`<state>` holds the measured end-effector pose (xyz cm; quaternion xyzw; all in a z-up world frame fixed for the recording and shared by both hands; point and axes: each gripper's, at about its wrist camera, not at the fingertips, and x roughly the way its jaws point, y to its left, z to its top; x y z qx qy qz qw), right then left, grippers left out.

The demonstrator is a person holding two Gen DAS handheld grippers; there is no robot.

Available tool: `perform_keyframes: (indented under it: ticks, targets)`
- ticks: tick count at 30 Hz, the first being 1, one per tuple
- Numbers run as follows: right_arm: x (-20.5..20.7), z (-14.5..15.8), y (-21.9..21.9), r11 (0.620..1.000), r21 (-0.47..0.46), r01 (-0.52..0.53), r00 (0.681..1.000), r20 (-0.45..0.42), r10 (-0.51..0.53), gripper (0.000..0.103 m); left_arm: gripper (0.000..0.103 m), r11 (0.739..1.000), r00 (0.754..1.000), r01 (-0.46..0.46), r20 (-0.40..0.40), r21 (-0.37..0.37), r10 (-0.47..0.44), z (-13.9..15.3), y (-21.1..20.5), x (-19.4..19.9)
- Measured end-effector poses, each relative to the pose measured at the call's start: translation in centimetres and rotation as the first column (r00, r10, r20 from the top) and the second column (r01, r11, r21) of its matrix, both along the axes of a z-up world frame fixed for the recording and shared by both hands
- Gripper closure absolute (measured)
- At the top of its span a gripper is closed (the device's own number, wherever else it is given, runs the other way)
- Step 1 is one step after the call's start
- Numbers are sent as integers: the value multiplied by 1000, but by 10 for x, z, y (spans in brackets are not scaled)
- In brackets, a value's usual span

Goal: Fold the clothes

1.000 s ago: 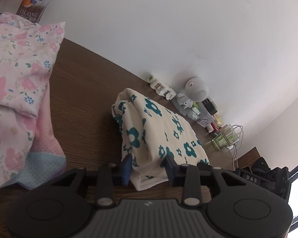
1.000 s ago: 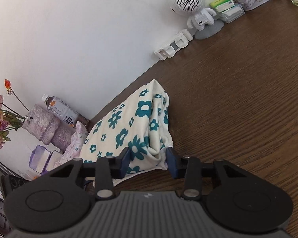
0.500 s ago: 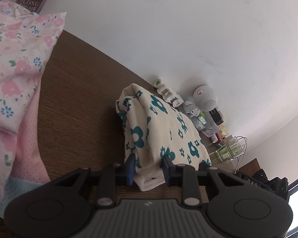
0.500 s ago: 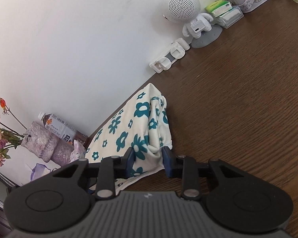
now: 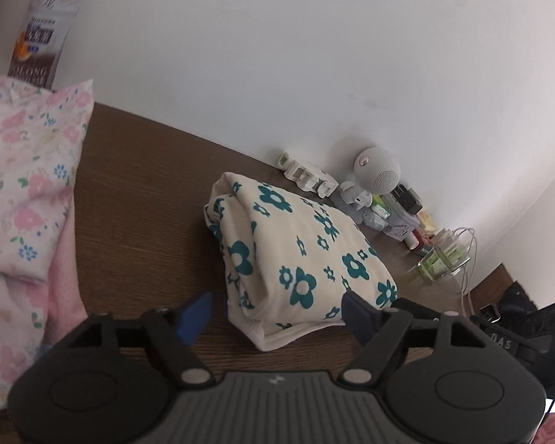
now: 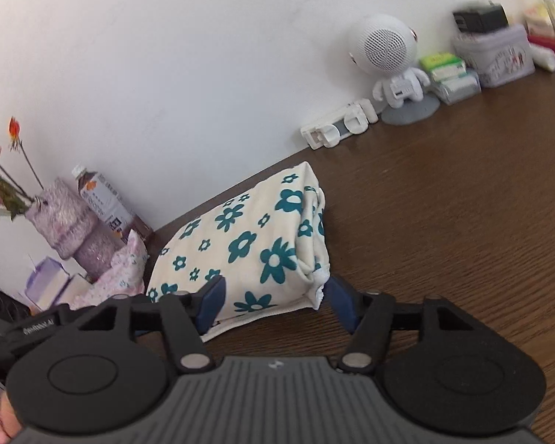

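On brown wood table (image 5: 137,199) by white wall (image 5: 277,55): folded floral garment (image 5: 296,255); both grippers opening, off cloth.

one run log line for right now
left gripper: opening, clear | right gripper: opening, clear | floral garment: folded on table

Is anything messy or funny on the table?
Not really. The cream garment with teal flowers lies neatly folded on the table. Only the pink flowery clothes beside it sit in a loose, rumpled heap, not yet folded.
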<state>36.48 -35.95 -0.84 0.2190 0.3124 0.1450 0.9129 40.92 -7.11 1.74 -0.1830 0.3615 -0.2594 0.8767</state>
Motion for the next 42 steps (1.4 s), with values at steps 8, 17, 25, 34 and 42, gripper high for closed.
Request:
perform_keyframes:
  ticks: [8, 17, 25, 34, 42]
  targets:
    - [-8, 14, 30, 982, -188, -22, 999, 26, 27, 1, 11, 969, 994, 21, 95, 247, -46, 9, -32, -23]
    - [-10, 13, 35, 979, -204, -24, 1000, -7, 24, 0, 8, 957, 993, 0, 114, 289, -34, 11, -33, -33]
    - [-20, 18, 37, 977, -213, -7, 1000, -4, 6, 0, 7, 950, 990, -9, 140, 312, -36, 15, -35, -50]
    - [-42, 23, 42, 974, -227, -11, 1000, -4, 10, 0, 5, 944, 986, -7, 157, 329, -48, 17, -41, -76]
    - [-71, 27, 40, 974, -225, -3, 1000, 6, 5, 0, 1, 933, 984, -31, 173, 358, -33, 17, -34, -106]
